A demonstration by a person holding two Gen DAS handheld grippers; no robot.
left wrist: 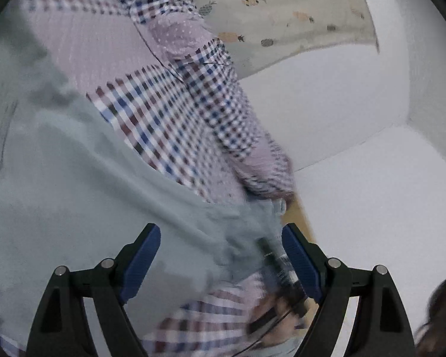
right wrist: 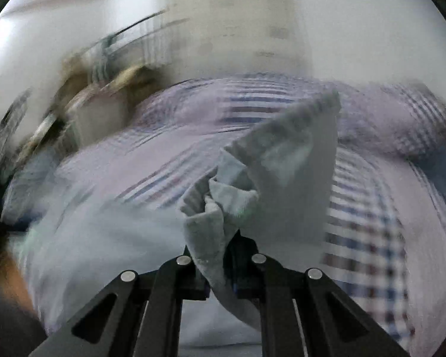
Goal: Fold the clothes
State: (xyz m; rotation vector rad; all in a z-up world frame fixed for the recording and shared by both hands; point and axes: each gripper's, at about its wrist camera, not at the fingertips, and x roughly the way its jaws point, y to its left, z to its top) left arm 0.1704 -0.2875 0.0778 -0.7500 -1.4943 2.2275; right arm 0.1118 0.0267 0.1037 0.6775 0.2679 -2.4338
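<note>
The left claw [left wrist: 220,255] is held with its blue pads apart and nothing clamped, poised over the pale green garment [left wrist: 74,196], seemingly ready to take a fresh edge. That garment hangs against the person's checked shirt [left wrist: 175,113], because a bunched fold is pinched tight in the right claw [right wrist: 221,255].

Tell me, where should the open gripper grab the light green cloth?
Probably the free edge of the light green cloth, away from the bunched corner the right gripper is shut on. The left gripper is open, and the cloth hangs in front of its fingers, so come straight forward and close over that thin edge.
</note>
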